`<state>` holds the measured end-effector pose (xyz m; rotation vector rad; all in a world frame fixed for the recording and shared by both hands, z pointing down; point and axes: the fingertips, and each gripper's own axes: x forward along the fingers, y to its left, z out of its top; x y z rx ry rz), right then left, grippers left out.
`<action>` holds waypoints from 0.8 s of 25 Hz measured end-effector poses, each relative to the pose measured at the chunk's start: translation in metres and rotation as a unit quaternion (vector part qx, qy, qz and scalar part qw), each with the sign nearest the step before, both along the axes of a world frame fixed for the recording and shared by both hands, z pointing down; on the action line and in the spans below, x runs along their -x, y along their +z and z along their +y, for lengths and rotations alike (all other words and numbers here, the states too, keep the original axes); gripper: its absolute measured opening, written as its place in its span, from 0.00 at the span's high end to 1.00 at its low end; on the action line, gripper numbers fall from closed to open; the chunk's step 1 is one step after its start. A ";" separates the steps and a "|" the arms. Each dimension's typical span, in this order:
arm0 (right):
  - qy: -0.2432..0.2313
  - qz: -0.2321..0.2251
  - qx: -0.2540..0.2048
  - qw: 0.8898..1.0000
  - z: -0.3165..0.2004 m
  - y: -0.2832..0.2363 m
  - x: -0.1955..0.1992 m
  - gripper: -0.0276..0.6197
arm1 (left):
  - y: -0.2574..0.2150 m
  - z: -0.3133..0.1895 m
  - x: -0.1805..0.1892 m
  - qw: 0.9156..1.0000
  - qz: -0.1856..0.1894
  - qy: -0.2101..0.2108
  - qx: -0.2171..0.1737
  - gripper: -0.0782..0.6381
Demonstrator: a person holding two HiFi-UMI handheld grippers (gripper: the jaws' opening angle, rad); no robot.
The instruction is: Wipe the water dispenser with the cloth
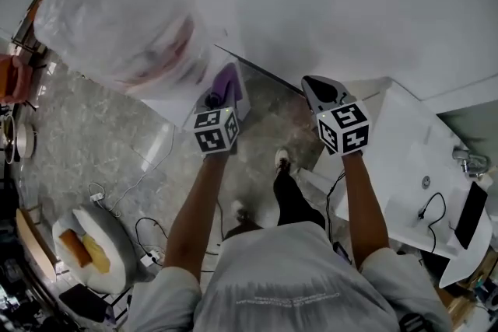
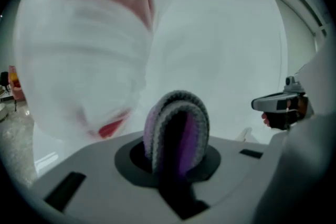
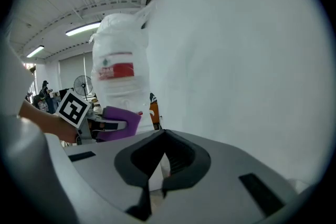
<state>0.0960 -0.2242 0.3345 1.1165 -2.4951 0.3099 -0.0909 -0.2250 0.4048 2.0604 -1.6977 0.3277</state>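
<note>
The white water dispenser (image 1: 350,4) fills the top of the head view, its side wall (image 3: 241,60) close in front of my right gripper. A plastic-wrapped water bottle (image 1: 124,19) with a red label (image 3: 118,70) sits at its left. The folded purple cloth (image 1: 227,82) is clamped in my left gripper (image 1: 222,92), held close to the bottle (image 2: 79,50) and the dispenser wall; the cloth's fold (image 2: 178,131) bulges out between the jaws. My right gripper (image 1: 320,87) hovers beside it near the dispenser, jaws together, nothing in them (image 3: 160,136).
A white counter (image 1: 412,159) with a black phone (image 1: 471,214) and a cable lies at the right. On the marbled floor, cables and a round white cushion (image 1: 89,249) with orange items lie at the lower left. A fan (image 3: 84,84) stands far back.
</note>
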 end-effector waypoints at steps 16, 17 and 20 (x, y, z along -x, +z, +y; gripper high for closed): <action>-0.002 0.004 0.074 0.997 -0.009 0.062 -0.011 0.95 | 0.108 -0.060 0.003 0.984 0.108 -0.128 0.067 0.81; -0.004 0.004 0.075 0.997 -0.008 0.063 -0.008 0.95 | 0.110 -0.057 0.006 0.983 0.113 -0.130 0.068 0.81; -0.009 0.007 0.074 0.997 -0.002 0.061 0.003 0.95 | 0.112 -0.045 0.014 0.978 0.136 -0.140 0.067 0.82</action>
